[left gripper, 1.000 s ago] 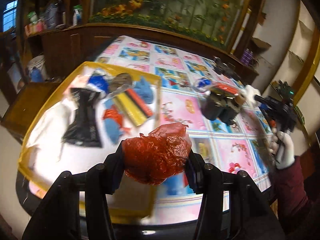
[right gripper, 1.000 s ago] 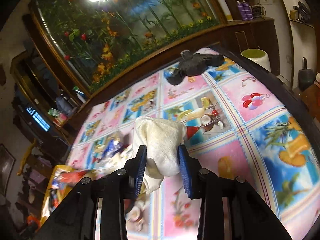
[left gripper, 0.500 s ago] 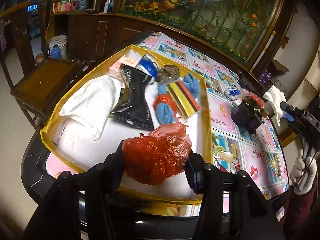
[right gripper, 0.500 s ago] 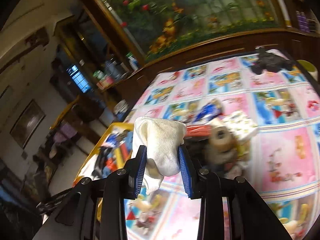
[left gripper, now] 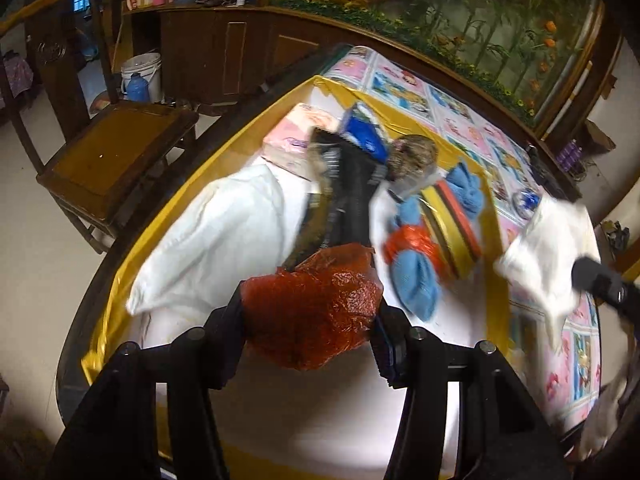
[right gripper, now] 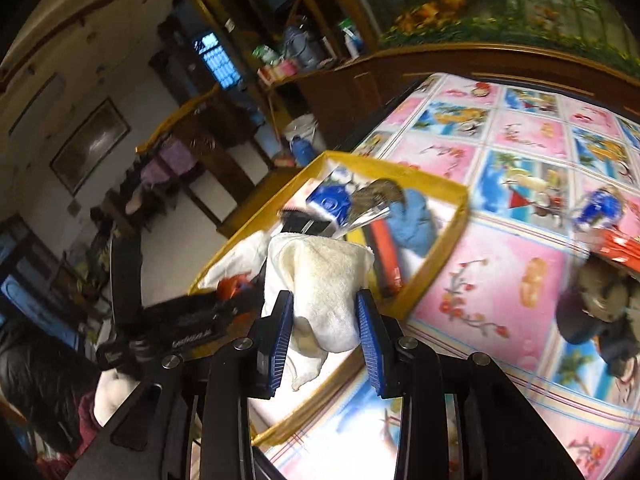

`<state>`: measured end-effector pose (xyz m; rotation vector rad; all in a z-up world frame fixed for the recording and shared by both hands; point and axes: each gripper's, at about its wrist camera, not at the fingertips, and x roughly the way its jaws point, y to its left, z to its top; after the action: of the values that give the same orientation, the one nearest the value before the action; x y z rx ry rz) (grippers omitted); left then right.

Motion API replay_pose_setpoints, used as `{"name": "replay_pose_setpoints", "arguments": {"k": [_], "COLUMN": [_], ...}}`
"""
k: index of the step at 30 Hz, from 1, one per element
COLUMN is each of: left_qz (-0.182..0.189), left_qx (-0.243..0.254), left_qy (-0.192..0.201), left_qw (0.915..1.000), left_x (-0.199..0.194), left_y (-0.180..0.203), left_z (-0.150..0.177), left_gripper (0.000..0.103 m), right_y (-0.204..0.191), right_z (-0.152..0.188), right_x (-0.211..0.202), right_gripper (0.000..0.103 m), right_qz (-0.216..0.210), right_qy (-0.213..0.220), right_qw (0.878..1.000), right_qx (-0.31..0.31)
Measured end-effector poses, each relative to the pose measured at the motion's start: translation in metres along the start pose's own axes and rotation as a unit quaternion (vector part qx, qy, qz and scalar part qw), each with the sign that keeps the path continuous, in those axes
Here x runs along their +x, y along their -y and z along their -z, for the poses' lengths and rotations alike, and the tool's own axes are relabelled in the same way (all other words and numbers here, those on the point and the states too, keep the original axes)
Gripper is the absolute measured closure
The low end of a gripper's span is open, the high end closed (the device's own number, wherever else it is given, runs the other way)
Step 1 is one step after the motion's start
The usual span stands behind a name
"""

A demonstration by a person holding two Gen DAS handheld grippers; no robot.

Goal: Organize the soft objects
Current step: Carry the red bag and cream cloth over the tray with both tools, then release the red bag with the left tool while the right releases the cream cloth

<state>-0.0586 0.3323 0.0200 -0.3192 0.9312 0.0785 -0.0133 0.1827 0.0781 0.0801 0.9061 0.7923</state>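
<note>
1. The left gripper (left gripper: 310, 312) clenches a crumpled red plastic bag (left gripper: 312, 312) at the lower centre of its view, above the white floor of the yellow-rimmed tray (left gripper: 120, 276).
2. The right gripper (right gripper: 325, 320) grips a cream terry cloth (right gripper: 320, 284) between its blue pads (right gripper: 284, 332), low in the middle of its view, at the tray's near rim.
3. In the tray lie a white pillow-like bag (left gripper: 212, 240), a black pouch (left gripper: 348, 196), blue knitted socks (left gripper: 416, 284) and a yellow, black and red striped bundle (left gripper: 450, 224).
4. A pink and blue picture tablecloth (right gripper: 500, 280) fills the right side.
</note>
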Motion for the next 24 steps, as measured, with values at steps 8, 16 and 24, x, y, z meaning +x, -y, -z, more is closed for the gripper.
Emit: {"name": "replay_pose_setpoints", "arguments": {"k": [8, 16, 24], "left_qz": [0.038, 0.058, 0.017], "left_qx": [-0.045, -0.079, -0.032], "left_qy": [0.023, 0.063, 0.07], "left_qw": [0.998, 0.9932, 0.9969], "left_x": [-0.011, -0.046, -0.059], "left_y": [-0.019, -0.022, 0.012], "left_z": [0.004, 0.016, 0.025], "left_gripper": [0.046, 0.043, 0.04], "right_y": [-0.026, -0.06, -0.047], "right_z": [-0.007, 0.003, -0.01], "right_x": [0.049, 0.095, 0.073], "right_gripper": [0.071, 0.071, 0.036], "right_qz": [0.014, 0.041, 0.039], "right_qy": [-0.055, -0.125, -0.078], "right_qw": [0.998, 0.989, 0.996], "right_qx": [-0.016, -0.064, -0.031]}}
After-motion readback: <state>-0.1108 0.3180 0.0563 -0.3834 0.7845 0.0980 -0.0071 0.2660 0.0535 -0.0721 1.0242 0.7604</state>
